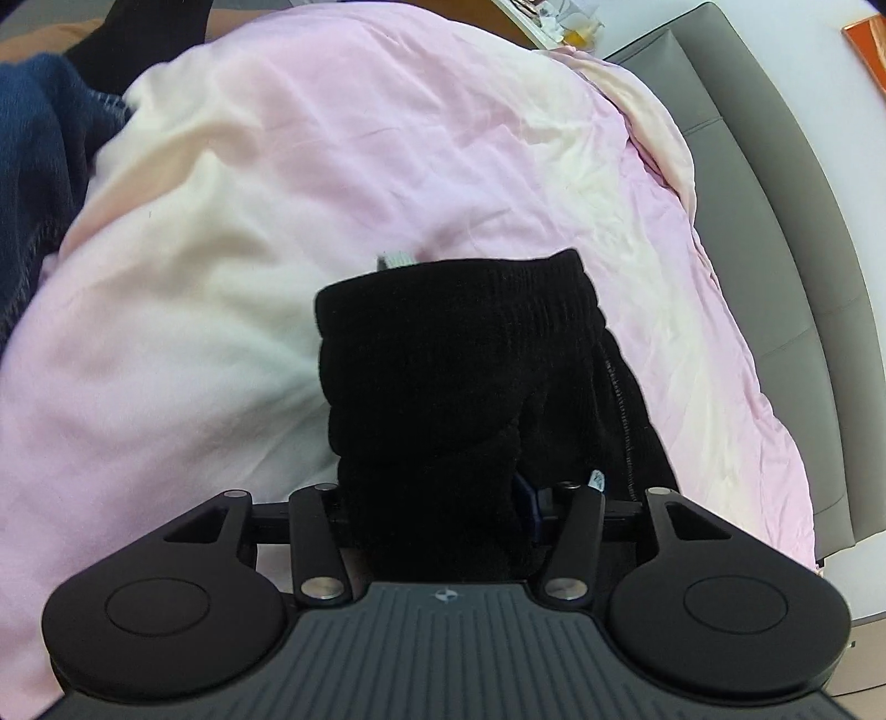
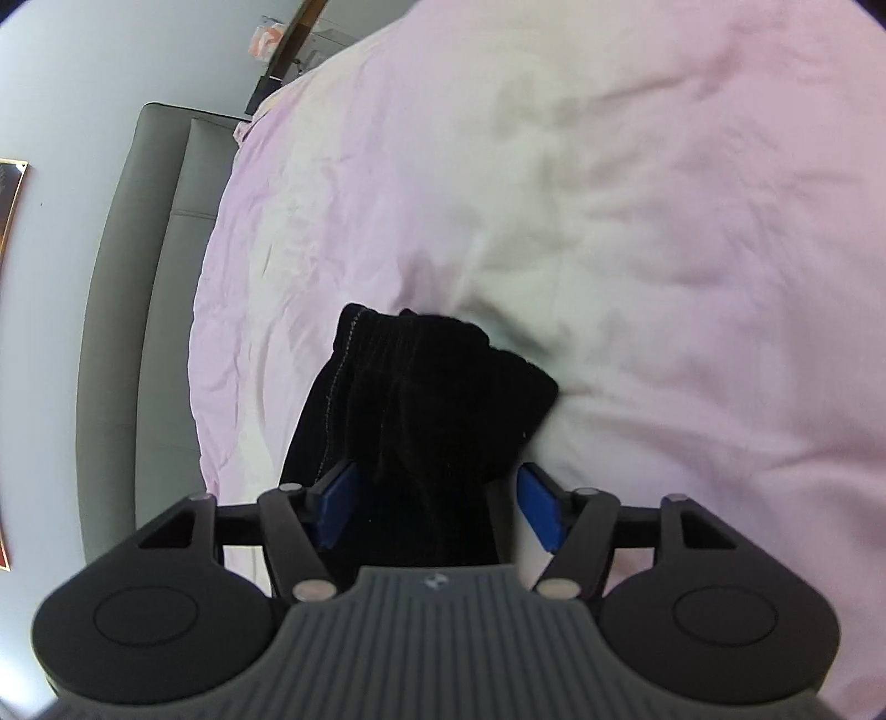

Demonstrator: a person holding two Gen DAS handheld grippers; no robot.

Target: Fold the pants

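Note:
Black pants point(image 1: 454, 365) hang bunched over my left gripper point(image 1: 443, 509), ribbed waistband uppermost, above a pink and cream duvet point(image 1: 332, 166). The cloth covers the left fingers; only a sliver of a blue pad point(image 1: 526, 501) shows, so the jaws look closed on the cloth. In the right wrist view the same pants point(image 2: 421, 399) run between my right gripper's point(image 2: 437, 498) blue pads point(image 2: 335, 498), which stand apart with the cloth between them. A seam with pale stitching runs down the cloth's left side.
The duvet point(image 2: 609, 221) covers a bed with a grey padded headboard point(image 1: 775, 249), also in the right wrist view point(image 2: 138, 277). A blue garment point(image 1: 33, 166) and a black one point(image 1: 127, 44) lie at the far left. A cluttered nightstand point(image 1: 554, 22) stands beyond the bed.

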